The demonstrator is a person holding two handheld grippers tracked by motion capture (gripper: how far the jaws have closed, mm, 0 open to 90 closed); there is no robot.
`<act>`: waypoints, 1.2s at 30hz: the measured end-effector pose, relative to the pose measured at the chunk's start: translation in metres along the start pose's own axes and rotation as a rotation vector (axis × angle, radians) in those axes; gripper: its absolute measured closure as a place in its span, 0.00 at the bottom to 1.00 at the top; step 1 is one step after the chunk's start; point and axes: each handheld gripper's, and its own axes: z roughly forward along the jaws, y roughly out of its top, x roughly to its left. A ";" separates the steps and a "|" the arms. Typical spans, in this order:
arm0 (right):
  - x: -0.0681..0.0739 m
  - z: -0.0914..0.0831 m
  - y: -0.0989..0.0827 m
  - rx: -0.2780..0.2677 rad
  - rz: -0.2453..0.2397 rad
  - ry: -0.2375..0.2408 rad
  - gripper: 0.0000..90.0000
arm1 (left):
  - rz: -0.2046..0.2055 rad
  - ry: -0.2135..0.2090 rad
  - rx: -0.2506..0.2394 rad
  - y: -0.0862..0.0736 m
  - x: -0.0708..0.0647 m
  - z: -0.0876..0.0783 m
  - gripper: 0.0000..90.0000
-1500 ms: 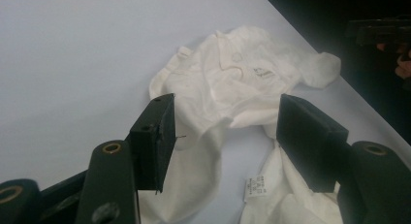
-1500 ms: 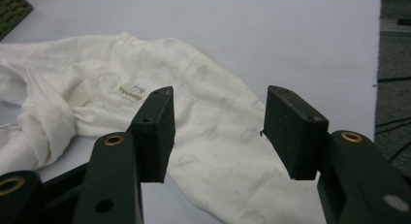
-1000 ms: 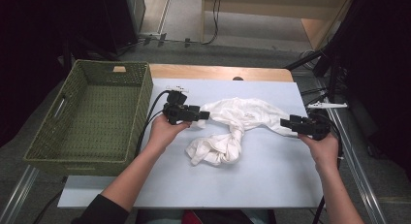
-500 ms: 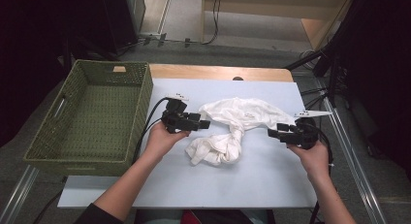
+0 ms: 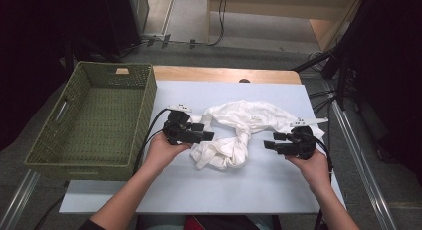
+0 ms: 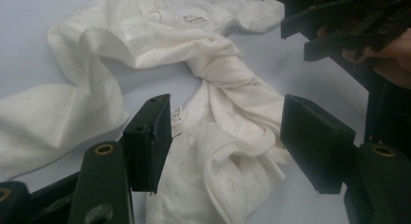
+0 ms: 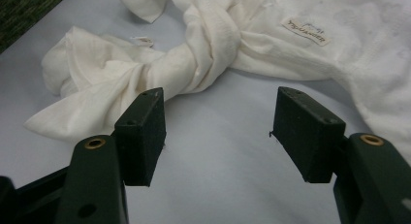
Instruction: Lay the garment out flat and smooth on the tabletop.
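Note:
A white garment (image 5: 239,121), twisted and crumpled, lies in the middle of the pale table sheet (image 5: 224,190). My left gripper (image 5: 206,136) is at its left side, pointing right, jaws open. In the left gripper view the cloth (image 6: 228,73) lies under and beyond the open left gripper (image 6: 228,117), and the pads do not press it. My right gripper (image 5: 266,144) is to the right of the garment's knotted part, pointing left. Its jaws have just been opening. In the right gripper view the right gripper (image 7: 218,112) has bare sheet between its jaws and the twisted cloth (image 7: 203,54) just ahead.
A green woven basket (image 5: 74,163) with nothing in it stands at the left, against the sheet's edge. A wooden strip (image 5: 224,74) runs along the far edge. Metal rails flank the table. A sewn label (image 7: 305,30) shows on the garment.
My right hand has come left and nearer the person, up to the knotted cloth, with its jaws wider. The left hand has shifted slightly nearer. The garment lies as before.

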 end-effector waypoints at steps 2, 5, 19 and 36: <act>0.003 0.002 0.000 0.003 -0.006 0.010 0.38 | 0.001 0.002 0.005 -0.003 -0.001 0.000 0.40; 0.006 0.004 0.000 0.011 -0.014 0.022 0.38 | 0.002 0.003 0.009 -0.006 -0.003 -0.001 0.40; 0.023 0.013 0.002 0.028 -0.053 0.073 0.38 | 0.005 0.018 0.012 -0.023 -0.008 -0.006 0.40; 0.047 0.017 -0.004 0.054 -0.110 0.124 0.38 | 0.011 0.027 0.035 -0.036 -0.006 0.000 0.40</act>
